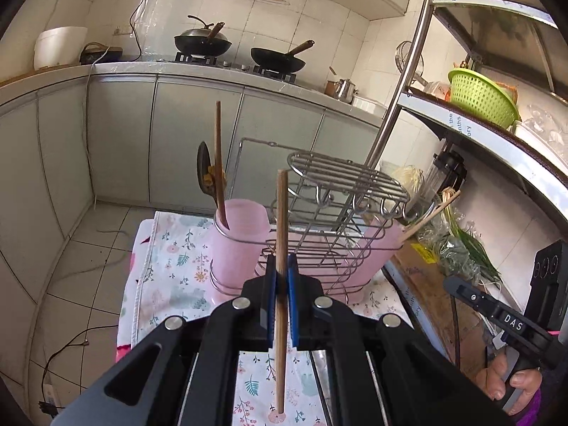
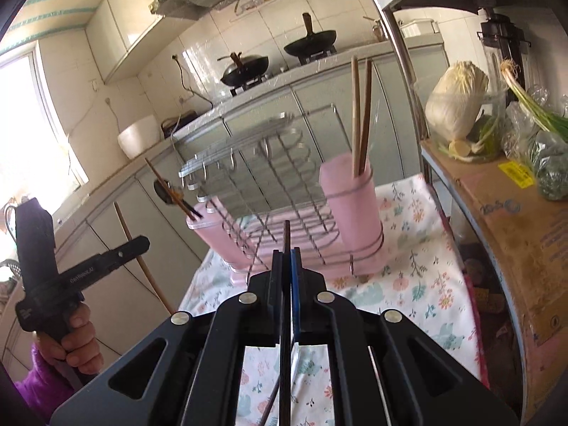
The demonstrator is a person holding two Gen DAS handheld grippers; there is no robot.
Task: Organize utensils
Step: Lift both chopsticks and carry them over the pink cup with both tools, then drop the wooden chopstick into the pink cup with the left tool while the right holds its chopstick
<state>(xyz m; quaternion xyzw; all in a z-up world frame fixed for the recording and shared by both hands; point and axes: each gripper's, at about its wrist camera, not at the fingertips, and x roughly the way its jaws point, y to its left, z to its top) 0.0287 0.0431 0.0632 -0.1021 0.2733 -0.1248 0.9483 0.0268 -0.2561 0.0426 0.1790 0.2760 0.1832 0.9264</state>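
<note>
My left gripper (image 1: 282, 277) is shut on a light wooden chopstick (image 1: 281, 213), held upright just in front of the wire dish rack (image 1: 340, 191). The rack's left pink cup (image 1: 239, 245) holds a dark spoon (image 1: 205, 174) and a brown chopstick (image 1: 219, 163). The right pink cup (image 1: 376, 248) holds a leaning chopstick (image 1: 431, 213). My right gripper (image 2: 287, 266) is shut on a dark utensil handle (image 2: 286, 238), short of the rack (image 2: 269, 163). In the right wrist view the near pink cup (image 2: 355, 213) holds two chopsticks (image 2: 360, 113); the other cup (image 2: 213, 230) holds the spoon.
The rack stands on a floral cloth (image 1: 170, 259) over a small table. A metal shelf post (image 1: 401, 81) and shelves with a green basket (image 1: 479, 96), cabbage (image 2: 456, 99) and greens stand at right. Counter with woks (image 1: 202, 41) is behind.
</note>
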